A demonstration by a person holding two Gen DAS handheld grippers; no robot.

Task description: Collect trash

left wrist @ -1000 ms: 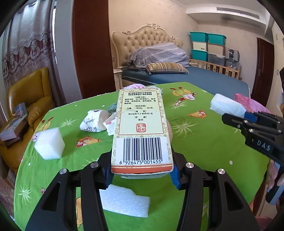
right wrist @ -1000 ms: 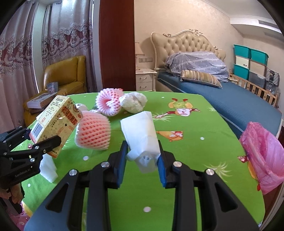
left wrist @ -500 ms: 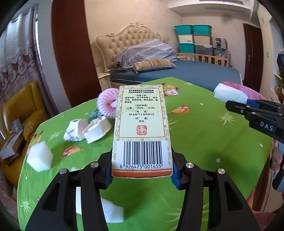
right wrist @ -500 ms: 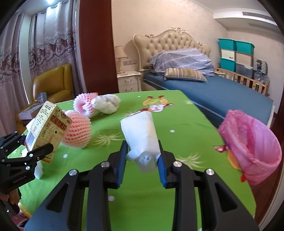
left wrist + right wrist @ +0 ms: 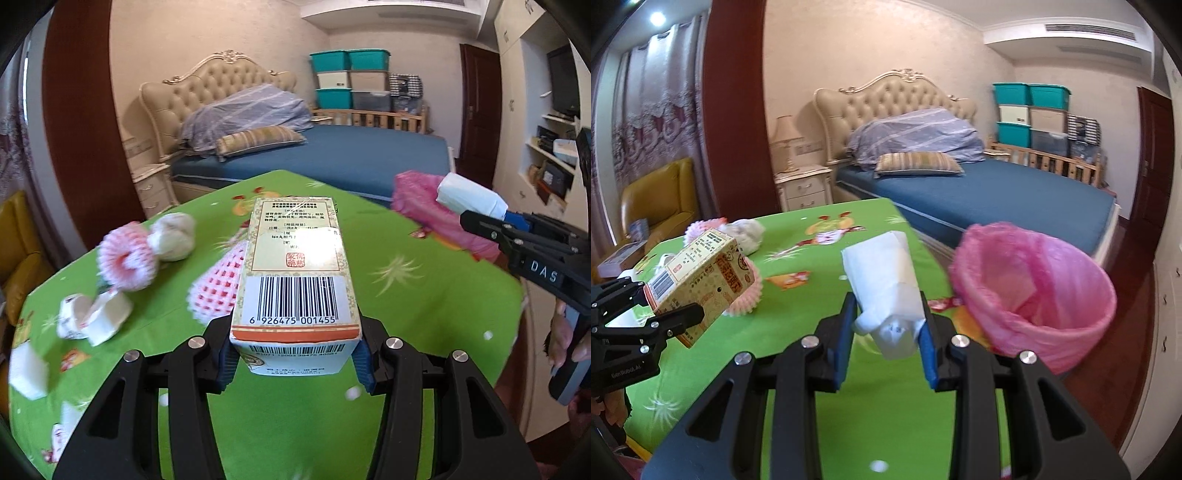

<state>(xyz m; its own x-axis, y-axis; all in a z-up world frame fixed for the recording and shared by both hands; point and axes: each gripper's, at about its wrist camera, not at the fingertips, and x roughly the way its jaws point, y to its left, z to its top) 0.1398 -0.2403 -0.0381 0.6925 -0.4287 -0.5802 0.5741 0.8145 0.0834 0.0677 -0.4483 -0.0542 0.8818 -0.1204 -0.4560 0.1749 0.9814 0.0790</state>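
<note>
My left gripper [image 5: 293, 363] is shut on a beige medicine box [image 5: 295, 273] with a barcode, held above the green table; the box also shows in the right wrist view [image 5: 701, 280]. My right gripper [image 5: 886, 354] is shut on a crumpled white paper wrapper [image 5: 886, 288], which also shows in the left wrist view [image 5: 467, 197]. A bin lined with a pink bag [image 5: 1034, 291] stands off the table's right edge, just right of the right gripper; it shows in the left wrist view [image 5: 432, 210] too.
On the green tablecloth [image 5: 424, 288] lie pink foam fruit nets [image 5: 127, 260], a crumpled paper ball [image 5: 175, 236], crushed white cups [image 5: 96, 319] and white foam blocks [image 5: 27, 373]. A bed [image 5: 979, 188] stands behind the table, a yellow armchair [image 5: 657, 199] to the left.
Both grippers have swung to the right with their loads. The pink bin has come into fuller view, close to the right gripper.
</note>
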